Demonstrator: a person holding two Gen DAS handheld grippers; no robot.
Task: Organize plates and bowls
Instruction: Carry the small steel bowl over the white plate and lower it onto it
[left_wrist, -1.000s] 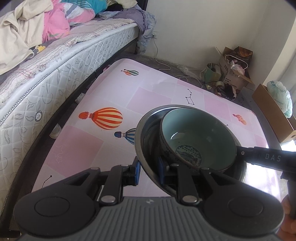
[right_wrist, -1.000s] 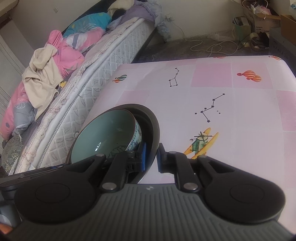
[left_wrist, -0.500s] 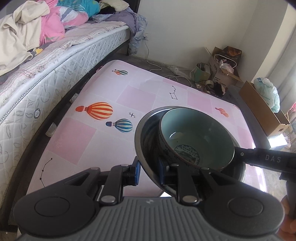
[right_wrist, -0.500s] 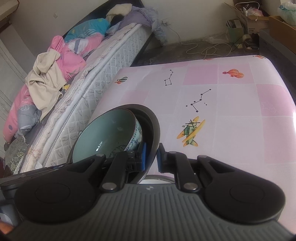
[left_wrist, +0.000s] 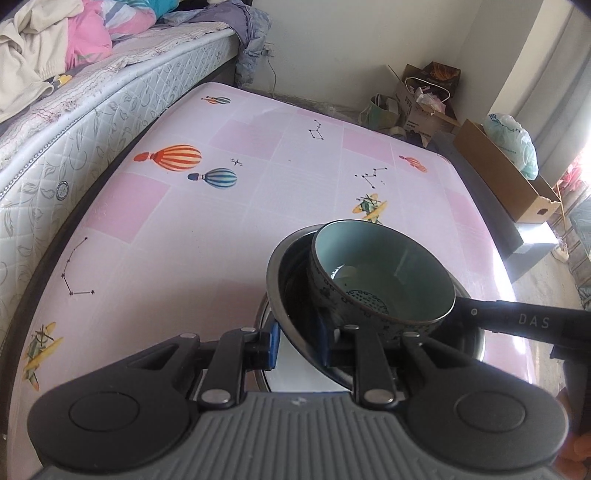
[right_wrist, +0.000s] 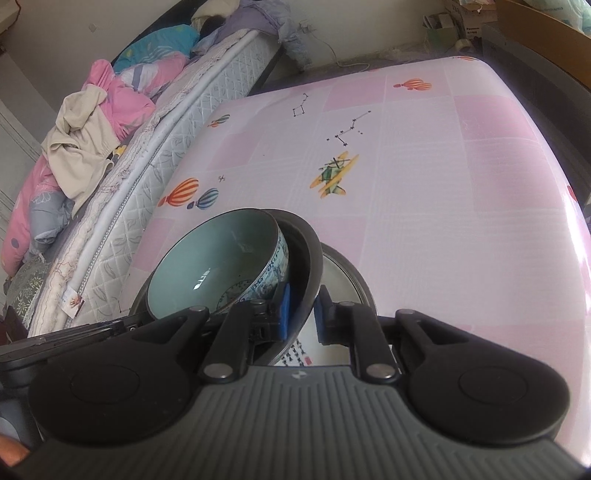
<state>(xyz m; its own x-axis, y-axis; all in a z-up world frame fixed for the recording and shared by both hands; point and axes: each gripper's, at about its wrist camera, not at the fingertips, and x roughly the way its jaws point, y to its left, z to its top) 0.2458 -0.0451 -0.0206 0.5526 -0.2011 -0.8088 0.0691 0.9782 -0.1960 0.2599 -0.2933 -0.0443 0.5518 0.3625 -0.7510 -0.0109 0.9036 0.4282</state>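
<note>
A teal ceramic bowl (left_wrist: 384, 266) sits nested inside a dark metal bowl (left_wrist: 291, 266), and both hang above the pink table (left_wrist: 184, 229). My left gripper (left_wrist: 299, 343) is shut on the metal bowl's near rim. My right gripper (right_wrist: 303, 314) is shut on the opposite rim of the metal bowl (right_wrist: 310, 251), with the teal bowl (right_wrist: 214, 258) to its left. Its black finger (left_wrist: 517, 317) reaches in from the right in the left wrist view. Directly beneath the bowls lies a plate (right_wrist: 351, 273) with a steel rim and a white patterned face (left_wrist: 295, 373), mostly hidden.
A quilted mattress (left_wrist: 74, 122) runs along the table's left side, with heaped clothes (right_wrist: 85, 133) on it. Cardboard boxes (left_wrist: 509, 177) and bags (left_wrist: 413, 99) stand on the floor beyond the far and right edges. The table's far half (right_wrist: 443, 221) carries only its balloon and plane prints.
Both grippers have carried the nested bowls back toward the near end of the table. A plate has come into view under them. Both grips stay the same.
</note>
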